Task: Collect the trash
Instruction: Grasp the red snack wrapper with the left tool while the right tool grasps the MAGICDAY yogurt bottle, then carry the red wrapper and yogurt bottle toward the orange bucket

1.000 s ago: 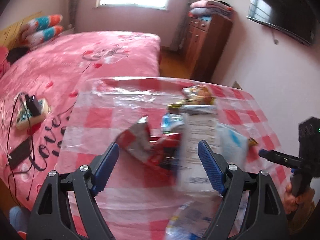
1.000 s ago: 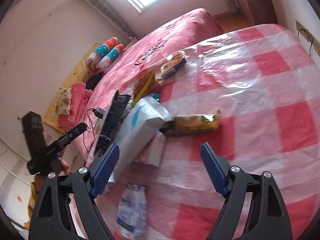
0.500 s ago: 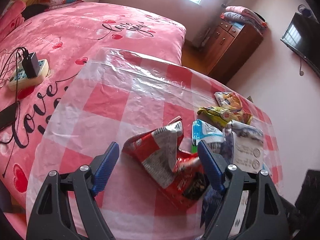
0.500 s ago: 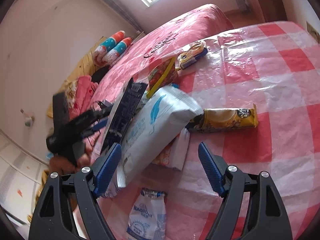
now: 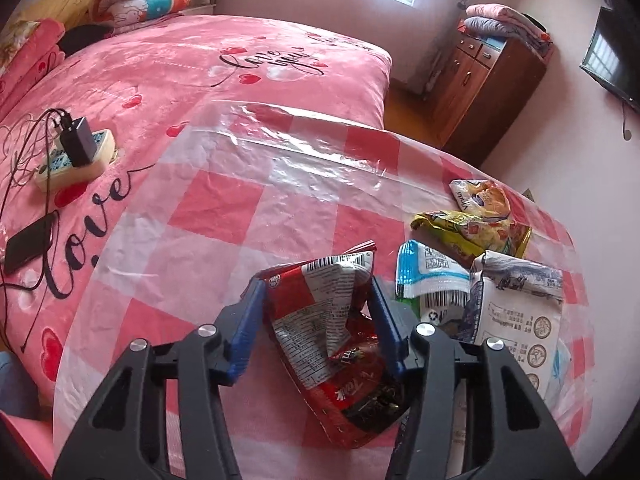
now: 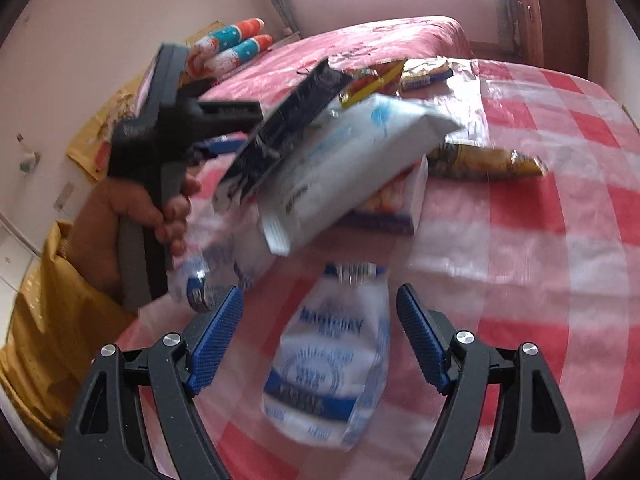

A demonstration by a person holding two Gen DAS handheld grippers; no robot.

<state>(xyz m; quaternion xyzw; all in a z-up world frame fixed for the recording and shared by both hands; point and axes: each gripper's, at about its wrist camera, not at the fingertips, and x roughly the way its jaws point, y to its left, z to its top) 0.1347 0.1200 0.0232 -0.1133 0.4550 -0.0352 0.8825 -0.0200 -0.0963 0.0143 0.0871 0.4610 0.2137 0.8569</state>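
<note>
Pinching red snack wrapper (image 5: 320, 320) in left gripper (image 5: 316, 292) — right gripper (image 6: 320, 312) spread wide over blue-white packet (image 6: 332, 364) on checkered tablecloth (image 6: 540, 240).

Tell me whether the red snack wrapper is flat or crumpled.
Crumpled: the red snack wrapper is creased and buckled upward, squeezed between the left tongs.

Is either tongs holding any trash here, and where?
Left tongs pinch the red wrapper at its crumpled upper end. Right tongs are open, holding nothing.
</note>
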